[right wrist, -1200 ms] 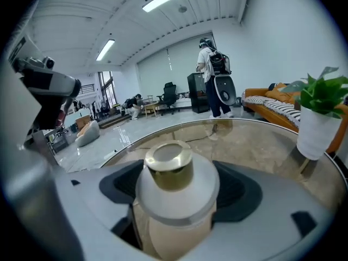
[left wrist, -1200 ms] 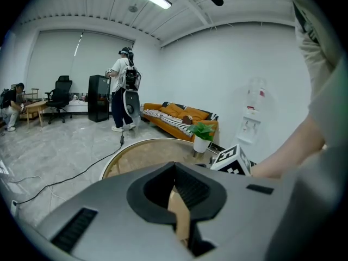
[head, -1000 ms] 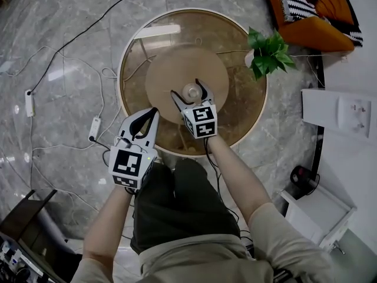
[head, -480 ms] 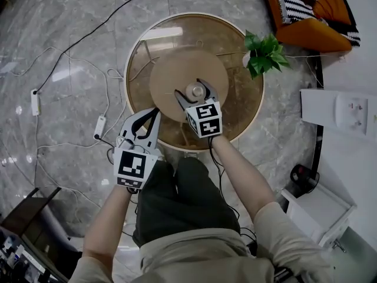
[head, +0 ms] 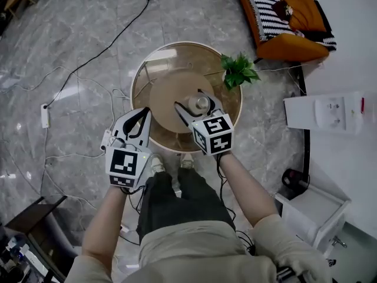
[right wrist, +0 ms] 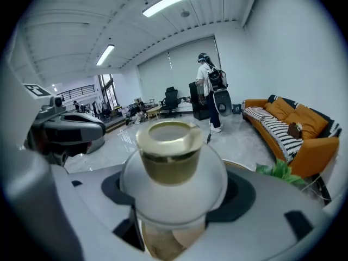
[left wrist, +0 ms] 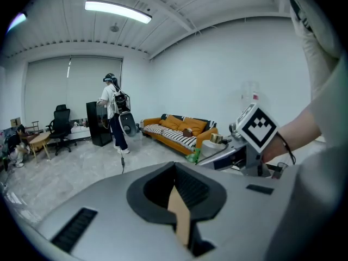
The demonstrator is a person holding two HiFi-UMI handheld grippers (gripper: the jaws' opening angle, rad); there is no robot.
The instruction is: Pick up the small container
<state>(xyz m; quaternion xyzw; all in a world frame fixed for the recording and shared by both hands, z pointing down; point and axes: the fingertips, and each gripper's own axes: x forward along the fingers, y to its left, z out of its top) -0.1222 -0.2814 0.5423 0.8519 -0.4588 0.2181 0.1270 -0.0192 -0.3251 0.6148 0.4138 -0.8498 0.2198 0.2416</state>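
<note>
The small container (head: 201,104), a white rounded pot with a gold collar and lid, sits between the jaws of my right gripper (head: 192,101), which is shut on it and holds it up above the round table (head: 154,65). In the right gripper view the container (right wrist: 169,156) fills the middle, clamped by the right gripper (right wrist: 173,192). My left gripper (head: 140,118) hangs to the left over the table's near edge, shut with nothing in it. From the left gripper view, the left gripper (left wrist: 175,170) shows its jaws pressed together, and the right gripper's marker cube (left wrist: 255,127) is visible beyond.
A green plant (head: 238,71) stands at the table's right rim. An orange sofa (head: 284,16) is at the back right and white cabinets (head: 330,114) at the right. Cables and a power strip (head: 45,115) lie on the marble floor. A person (right wrist: 209,88) stands far off.
The view has risen, so the table looks smaller and farther below. The right gripper has lifted the container off the table's centre. The left gripper rose alongside it.
</note>
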